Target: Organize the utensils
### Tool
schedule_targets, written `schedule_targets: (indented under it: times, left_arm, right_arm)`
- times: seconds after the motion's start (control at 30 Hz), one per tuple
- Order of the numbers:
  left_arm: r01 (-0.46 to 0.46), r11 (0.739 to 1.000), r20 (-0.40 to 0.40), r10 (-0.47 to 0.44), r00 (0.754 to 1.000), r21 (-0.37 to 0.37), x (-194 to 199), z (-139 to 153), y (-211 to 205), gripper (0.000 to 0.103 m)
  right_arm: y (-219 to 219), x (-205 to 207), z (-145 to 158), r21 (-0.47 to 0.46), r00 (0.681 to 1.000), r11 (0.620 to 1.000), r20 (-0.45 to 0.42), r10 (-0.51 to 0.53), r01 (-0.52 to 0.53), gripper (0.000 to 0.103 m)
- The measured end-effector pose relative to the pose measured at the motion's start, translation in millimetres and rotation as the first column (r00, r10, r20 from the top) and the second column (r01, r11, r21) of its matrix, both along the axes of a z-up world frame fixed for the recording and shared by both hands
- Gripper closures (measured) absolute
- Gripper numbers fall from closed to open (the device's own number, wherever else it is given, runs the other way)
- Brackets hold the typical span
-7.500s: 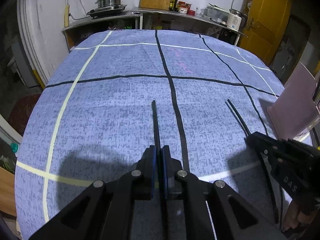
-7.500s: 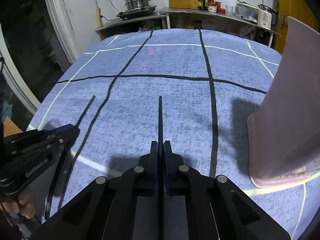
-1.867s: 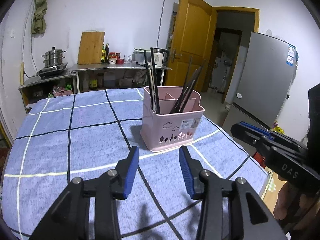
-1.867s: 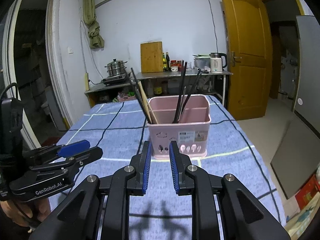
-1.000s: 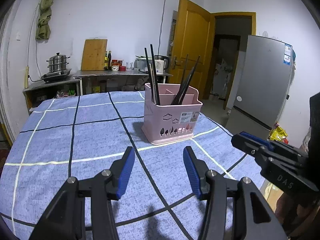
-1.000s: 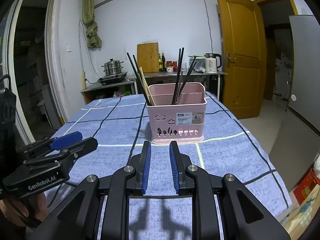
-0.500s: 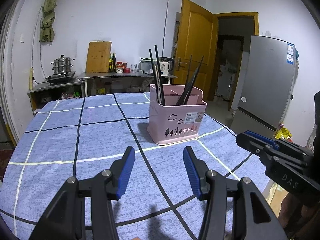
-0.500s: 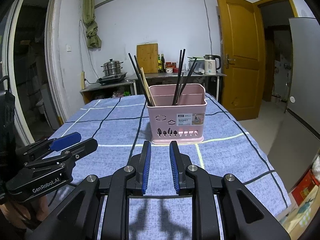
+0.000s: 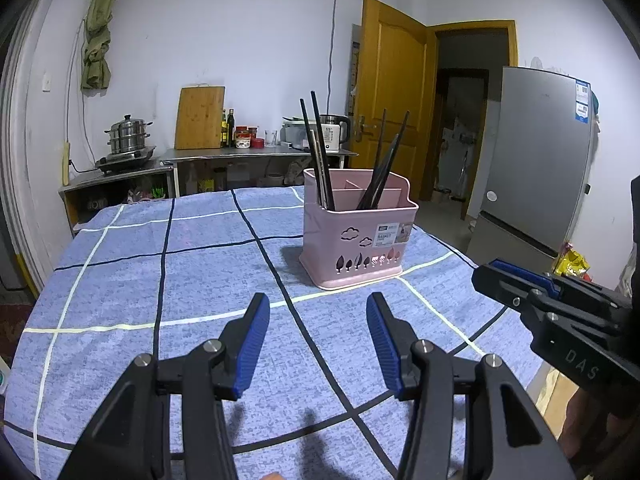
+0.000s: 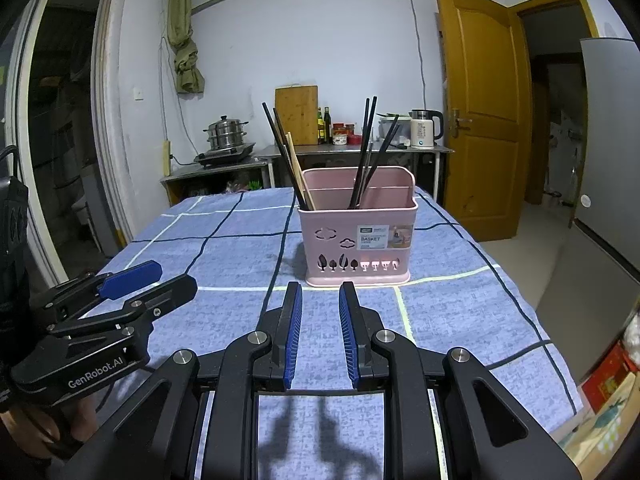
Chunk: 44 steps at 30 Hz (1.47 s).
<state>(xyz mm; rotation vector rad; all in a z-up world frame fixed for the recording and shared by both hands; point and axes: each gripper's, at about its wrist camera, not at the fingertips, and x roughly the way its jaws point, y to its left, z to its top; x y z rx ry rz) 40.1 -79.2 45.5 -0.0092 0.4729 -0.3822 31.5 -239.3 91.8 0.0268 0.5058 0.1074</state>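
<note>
Two grippers hover over the blue checked cloth [image 9: 200, 280], both empty. The left gripper [image 9: 318, 308] has its blue pads spread wide, nothing between them; only cloth shows in the gap. The right gripper [image 10: 319, 296] has its pads set closer, a narrow gap open, nothing pinched. Both point slightly downward toward the basket [image 10: 358, 240].

The basket is pink, with cloud and tree cut-outs and a label on its front wall. It stands upright on the cloth, ahead of both grippers and apart from them. In the right wrist view it sits just beyond the fingertips, centred on the gap. In the left wrist view it lies ahead and to the right of the gap.

An inner wall divides the basket. Dark chopsticks [image 10: 366, 152] lean in the basket, tips upward, fanned out. A second dark group [image 10: 282, 152] leans left at the basket's left end, with one pale wooden stick [image 10: 298, 170] among them. Which compartment each group occupies cannot be told exactly.

Each gripper appears in the other's view: the right one at the right edge of the left wrist view [image 9: 520, 284], the left one at the left edge of the right wrist view [image 10: 148, 280]. A hand [image 10: 32, 432] grips the left gripper's handle.
</note>
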Motion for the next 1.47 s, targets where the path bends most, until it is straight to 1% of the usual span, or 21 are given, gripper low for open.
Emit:
schedule_targets:
  times: [0.33,0.57,0.67,0.93,1.47]
  left_arm:
    - [0.001,1.0,-0.002,-0.001,1.0,0.001,0.0,-0.2,-0.2,0.051]
    - [-0.004,1.0,-0.001,0.004,1.0,0.006,0.0,-0.6,-0.2,0.049]
    - [-0.003,1.0,-0.01,0.003,1.0,-0.006,0.4,-1.2,1.2,0.049]
    - [0.002,1.0,-0.007,-0.002,1.0,-0.009,-0.4,-0.1,2.2,0.049]
    - [-0.019,1.0,0.003,0.019,1.0,0.007,-3.0,-0.6,3.2,0.049]
  right_arm:
    - [0.7,1.7,-2.0,-0.001,1.0,1.0,-0.003,0.0,0.0,0.083]
    - [1.1,1.0,-2.1,-0.002,1.0,1.0,-0.005,0.001,-0.001,0.083]
    - [1.4,0.9,-2.0,-0.002,1.0,1.0,-0.005,0.0,0.0,0.083]
    - [1.2,1.2,-1.6,-0.004,1.0,1.0,-0.004,0.003,-0.003,0.083]
    - [1.8,1.0,-2.3,-0.007,1.0,1.0,-0.008,0.004,-0.004,0.083]
